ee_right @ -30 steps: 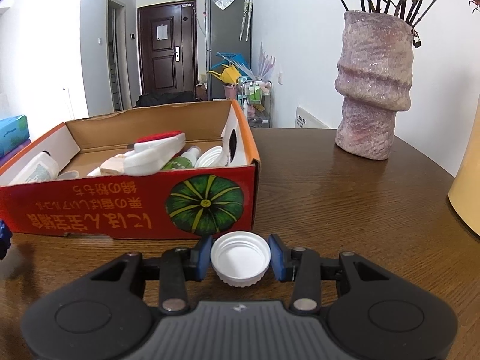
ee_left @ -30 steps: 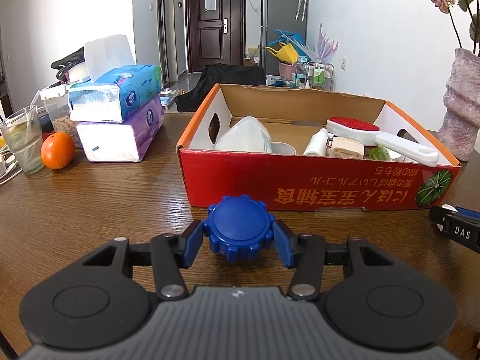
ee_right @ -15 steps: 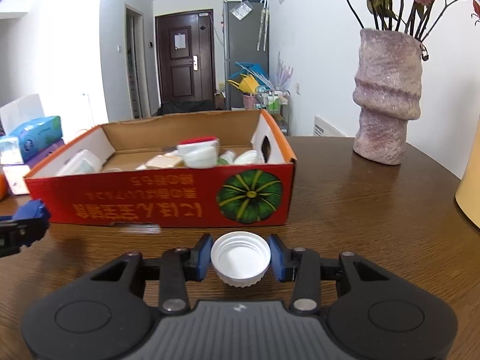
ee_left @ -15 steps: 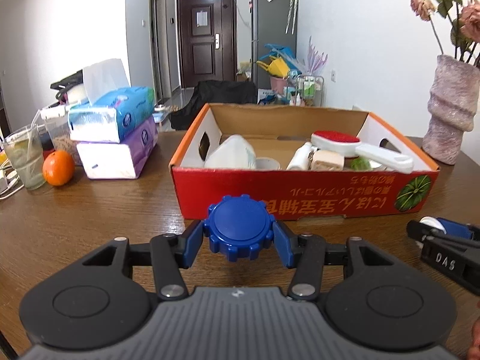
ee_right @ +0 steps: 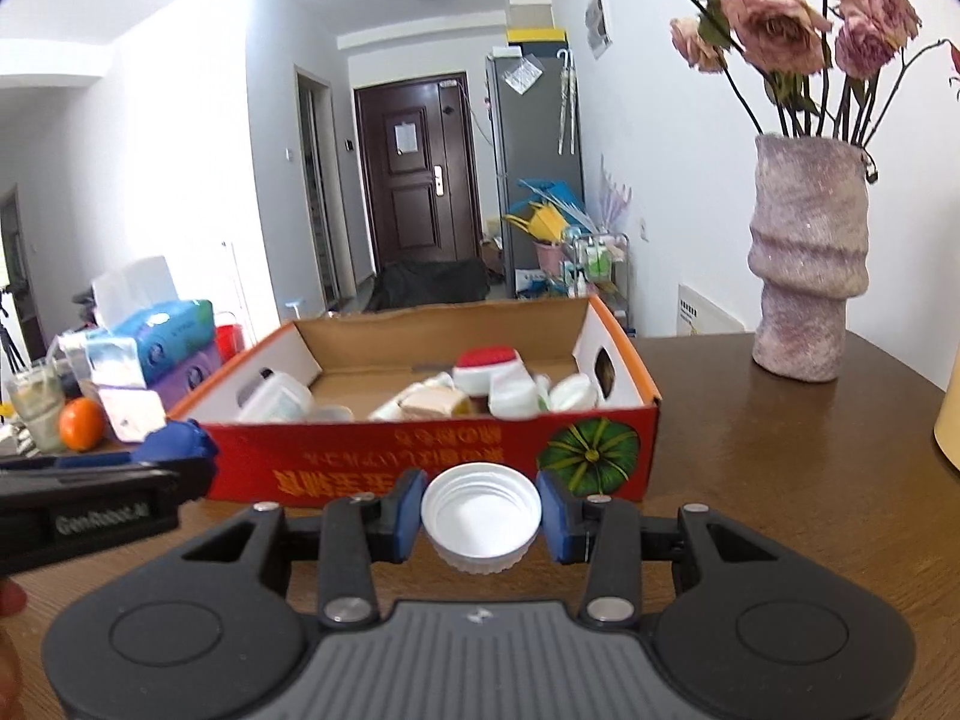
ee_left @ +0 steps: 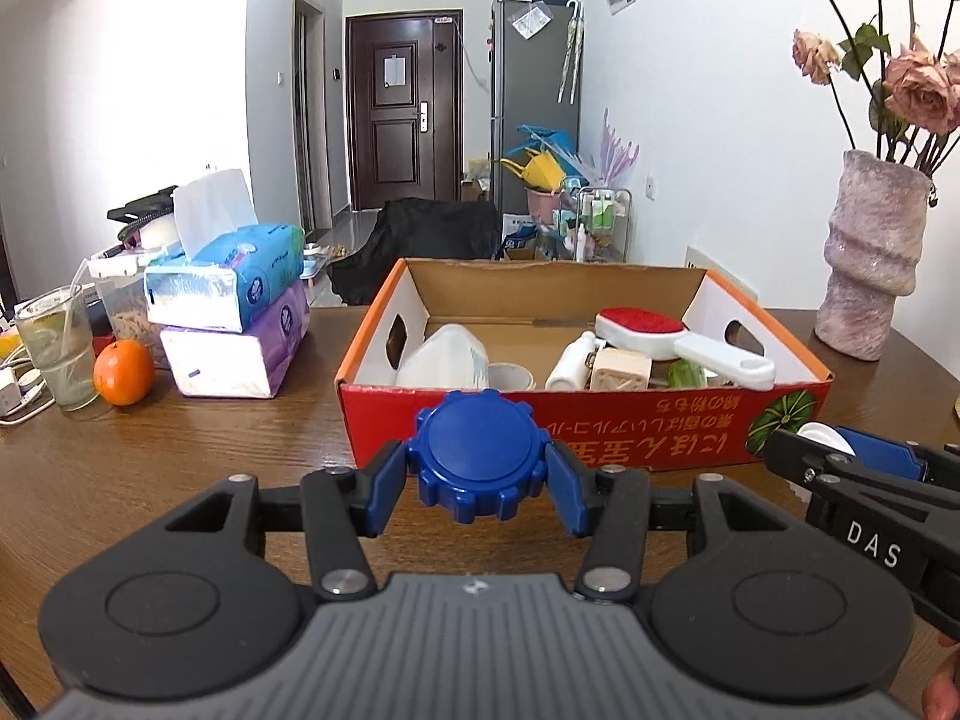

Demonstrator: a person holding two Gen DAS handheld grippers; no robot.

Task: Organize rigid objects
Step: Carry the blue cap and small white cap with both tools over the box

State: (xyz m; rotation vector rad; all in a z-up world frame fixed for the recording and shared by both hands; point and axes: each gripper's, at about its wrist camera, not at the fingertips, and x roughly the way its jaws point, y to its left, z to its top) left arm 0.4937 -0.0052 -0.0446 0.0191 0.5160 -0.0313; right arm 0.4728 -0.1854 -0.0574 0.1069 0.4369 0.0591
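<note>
My left gripper (ee_left: 478, 471) is shut on a blue ridged cap (ee_left: 478, 462), lifted above the wooden table in front of the red cardboard box (ee_left: 600, 426). My right gripper (ee_right: 480, 516) is shut on a white screw cap (ee_right: 480, 513), its hollow side facing up, held before the box's near wall (ee_right: 420, 468). Inside the box lie a white jug (ee_left: 444, 357), a red-topped white brush (ee_left: 660, 330), a small white bottle (ee_left: 573, 360) and several other pieces. Each gripper shows at the edge of the other's view: the right gripper (ee_left: 840, 450) and the left gripper (ee_right: 174, 444).
Stacked tissue packs (ee_left: 234, 312), an orange (ee_left: 123, 372) and a glass (ee_left: 54, 354) stand left of the box. A pink textured vase (ee_right: 807, 264) with dried roses stands at the right rear. A yellow object (ee_right: 948, 420) sits at the far right edge.
Both grippers have risen and drawn back from the box with their caps still held. The box looks smaller and lower, and each gripper has come into the other's view.
</note>
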